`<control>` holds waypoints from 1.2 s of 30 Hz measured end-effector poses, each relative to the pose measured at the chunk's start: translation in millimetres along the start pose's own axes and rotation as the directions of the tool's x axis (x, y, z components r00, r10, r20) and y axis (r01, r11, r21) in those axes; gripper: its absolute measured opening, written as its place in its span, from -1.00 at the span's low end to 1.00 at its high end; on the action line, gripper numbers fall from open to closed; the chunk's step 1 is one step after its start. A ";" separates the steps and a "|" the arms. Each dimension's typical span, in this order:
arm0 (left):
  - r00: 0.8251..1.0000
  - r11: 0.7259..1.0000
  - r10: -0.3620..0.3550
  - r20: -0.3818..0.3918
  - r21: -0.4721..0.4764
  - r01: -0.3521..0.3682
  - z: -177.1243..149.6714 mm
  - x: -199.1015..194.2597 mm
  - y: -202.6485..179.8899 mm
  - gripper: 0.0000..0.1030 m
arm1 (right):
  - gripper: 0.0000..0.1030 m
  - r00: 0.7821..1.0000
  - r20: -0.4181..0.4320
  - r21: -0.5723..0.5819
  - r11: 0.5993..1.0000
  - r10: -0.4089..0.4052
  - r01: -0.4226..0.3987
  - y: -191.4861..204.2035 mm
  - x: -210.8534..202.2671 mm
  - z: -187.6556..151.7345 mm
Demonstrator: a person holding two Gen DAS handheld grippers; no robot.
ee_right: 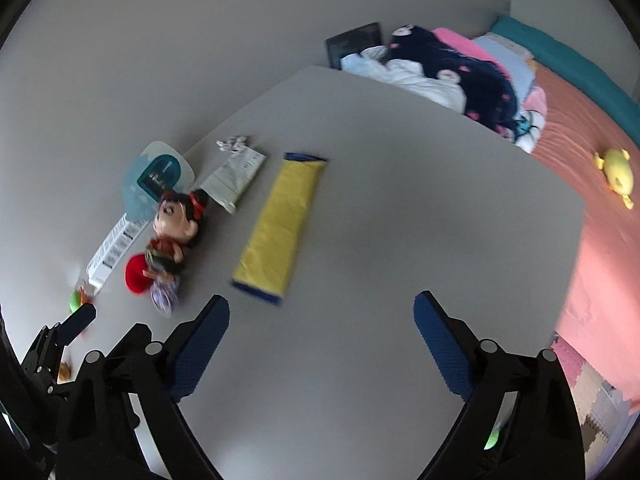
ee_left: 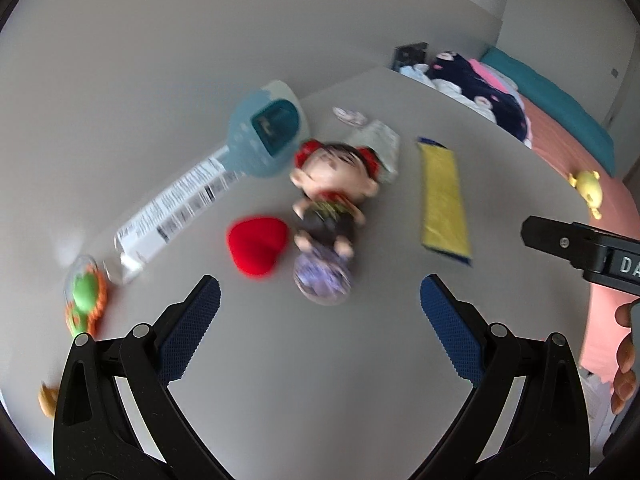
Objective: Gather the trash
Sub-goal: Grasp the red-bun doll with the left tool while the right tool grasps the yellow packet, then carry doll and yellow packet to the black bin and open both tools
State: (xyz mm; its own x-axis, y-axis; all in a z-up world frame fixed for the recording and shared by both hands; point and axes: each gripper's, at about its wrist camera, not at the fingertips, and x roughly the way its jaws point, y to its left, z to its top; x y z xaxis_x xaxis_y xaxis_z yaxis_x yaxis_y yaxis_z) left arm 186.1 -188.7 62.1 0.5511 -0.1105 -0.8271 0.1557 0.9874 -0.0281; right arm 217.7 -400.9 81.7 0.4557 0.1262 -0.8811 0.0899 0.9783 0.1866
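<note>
Yellow wrapper [ee_right: 278,228] lies flat, long axis running away from the camera.

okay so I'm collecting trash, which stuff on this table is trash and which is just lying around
Trash, likely: yellow wrapper, long blue-and-white package, white packet, crumpled scrap.

Just lying about: doll, red heart, green-orange toy, yellow toy, clothes.

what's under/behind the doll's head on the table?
Behind the doll head: a white printed paper wrapper and the teal end of a long package, each partly covered by it. What lies directly beneath the doll is hidden.
</note>
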 end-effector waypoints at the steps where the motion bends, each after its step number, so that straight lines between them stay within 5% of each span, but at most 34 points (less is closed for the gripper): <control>1: 1.000 1.000 0.005 -0.004 0.000 -0.005 6.0 5.8 3.7 0.88 | 0.63 1.000 -0.009 -0.005 1.000 -0.006 0.006 4.1 6.3 5.4; 3: 1.000 1.000 0.017 -0.014 -0.004 -0.017 15.5 16.8 10.6 0.88 | 0.50 0.999 -0.037 -0.013 1.000 -0.027 0.027 13.3 23.7 18.1; 12: 1.000 0.998 0.015 -0.026 0.055 -0.014 45.4 50.5 7.1 0.88 | 0.48 0.994 -0.083 -0.002 0.997 -0.071 0.071 34.6 76.9 44.6; 16: 0.999 0.998 0.000 -0.042 0.069 0.003 54.7 65.5 1.1 0.88 | 0.02 0.989 -0.105 -0.040 0.994 -0.106 0.103 38.0 92.2 47.7; 21: 0.997 0.996 -0.020 -0.079 0.084 0.027 58.4 82.1 -5.5 0.56 | -0.42 0.988 -0.072 -0.050 0.989 -0.140 0.136 33.1 91.3 48.6; 23: 0.995 0.996 -0.042 -0.093 0.072 0.049 56.8 85.8 -5.7 0.32 | -0.48 0.989 -0.066 -0.044 0.991 -0.132 0.130 28.3 89.1 47.4; 27: 0.995 0.997 -0.052 -0.083 0.045 0.056 52.5 86.5 -4.6 0.18 | -0.61 0.993 -0.052 -0.025 0.995 -0.101 0.100 19.8 81.7 44.2; 36: 0.999 0.999 -0.044 -0.031 0.019 0.044 43.2 48.5 -4.2 0.18 | -0.64 0.998 -0.008 -0.003 0.998 -0.055 0.055 4.9 39.2 30.7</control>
State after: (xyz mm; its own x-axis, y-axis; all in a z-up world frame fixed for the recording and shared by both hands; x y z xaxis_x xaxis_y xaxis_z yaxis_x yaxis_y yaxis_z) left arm 247.6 -203.1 46.4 0.5182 -0.1498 -0.8420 0.1950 0.9793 -0.0542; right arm 263.2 -396.2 61.3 0.4426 0.0736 -0.8937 0.1117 0.9843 0.1363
